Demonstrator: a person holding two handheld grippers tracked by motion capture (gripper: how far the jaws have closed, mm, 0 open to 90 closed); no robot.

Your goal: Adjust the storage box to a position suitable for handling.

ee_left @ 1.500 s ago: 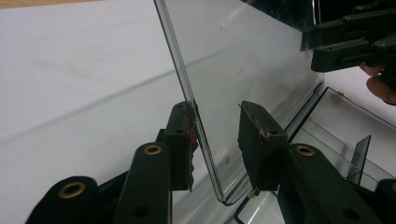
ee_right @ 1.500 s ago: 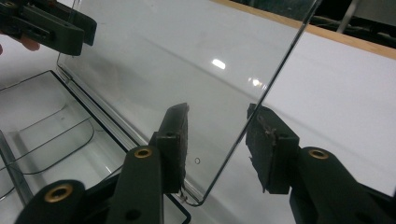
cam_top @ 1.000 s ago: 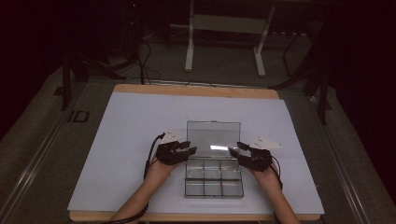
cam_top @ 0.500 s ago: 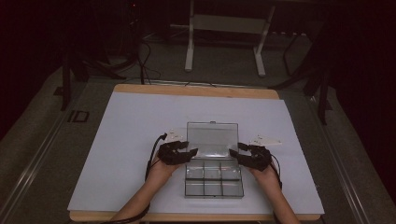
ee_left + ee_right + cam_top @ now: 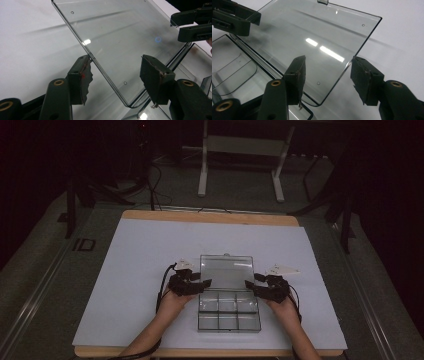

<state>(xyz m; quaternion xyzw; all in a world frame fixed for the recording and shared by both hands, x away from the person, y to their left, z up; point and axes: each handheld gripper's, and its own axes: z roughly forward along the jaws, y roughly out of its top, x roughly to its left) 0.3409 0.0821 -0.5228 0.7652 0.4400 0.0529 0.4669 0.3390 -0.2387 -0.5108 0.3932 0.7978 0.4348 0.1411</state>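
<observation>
A clear plastic compartment box (image 5: pixel 229 314) lies near the table's front edge with its lid (image 5: pixel 226 271) swung open and tilted back. My left gripper (image 5: pixel 202 283) is at the lid's left side and my right gripper (image 5: pixel 250 285) at its right side. In the left gripper view the open gripper (image 5: pixel 115 60) straddles the lid's (image 5: pixel 120 32) side edge near its hinge corner. The right gripper view has the open gripper (image 5: pixel 328 60) straddling the lid's (image 5: pixel 312 30) opposite corner. Neither pair of jaws is closed on the lid. The box's compartments (image 5: pixel 234 70) look empty.
The box sits on a white sheet over a wooden table (image 5: pixel 210 216). Dark floor, cables and a metal stand's legs (image 5: pixel 240 165) lie beyond the far edge. Bare white surface (image 5: pixel 150 250) stretches to the left, right and back of the box.
Both grippers have shifted very slightly beside the lid. The lid stays open and the box has not moved.
</observation>
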